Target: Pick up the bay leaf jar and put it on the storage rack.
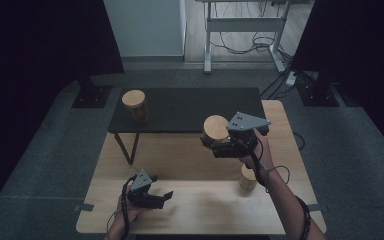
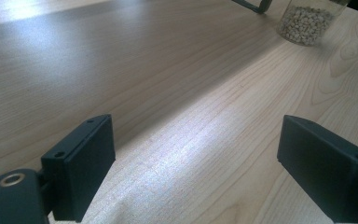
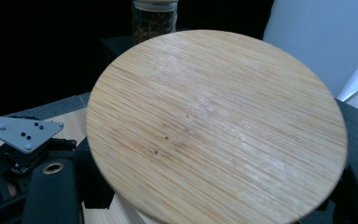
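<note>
My right gripper is raised over the back of the light wooden table, shut on a jar with a round wooden lid. In the right gripper view that lid spans the gap between the jaws and hides the jar's body. A second lidded jar with pale beans stands on the table, just beside my right forearm. A third jar with dark contents stands on the black low table. My left gripper hovers low near the front edge, open, with bare wood between its jaws.
The black low table abuts the far side of the wooden one, its metal leg angling down at the left. Dark stands and cables lie on the grey floor beyond. A white desk frame stands at the back.
</note>
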Tool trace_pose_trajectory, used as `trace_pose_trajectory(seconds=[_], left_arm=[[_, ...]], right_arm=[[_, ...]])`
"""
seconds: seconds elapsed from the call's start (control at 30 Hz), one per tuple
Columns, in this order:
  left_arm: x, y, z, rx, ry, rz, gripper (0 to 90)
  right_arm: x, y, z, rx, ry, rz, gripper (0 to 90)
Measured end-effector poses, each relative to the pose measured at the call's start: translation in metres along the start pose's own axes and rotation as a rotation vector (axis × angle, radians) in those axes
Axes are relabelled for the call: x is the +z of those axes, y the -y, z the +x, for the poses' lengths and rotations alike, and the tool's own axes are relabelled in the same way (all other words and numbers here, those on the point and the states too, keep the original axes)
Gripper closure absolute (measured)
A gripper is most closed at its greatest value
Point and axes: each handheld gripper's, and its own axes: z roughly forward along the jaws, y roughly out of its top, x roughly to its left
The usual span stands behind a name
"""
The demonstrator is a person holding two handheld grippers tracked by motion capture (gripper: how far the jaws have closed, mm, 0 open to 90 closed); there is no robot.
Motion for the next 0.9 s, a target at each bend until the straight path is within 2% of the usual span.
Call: trace_pose_trajectory(seconds=[0.27, 0.9], left_arm=[[0.0, 0.0, 0.0, 0.0, 0.0, 0.0, 10.9], [-0.001, 0.0, 0.002, -0.002, -0.009, -0.001, 10.9]], right_arm=[[0.002, -0.003, -0.004, -0.012, -0.015, -0.011, 24.7], [0.017, -0.013, -0.018, -0.011, -0.011, -0.007, 24.7]])
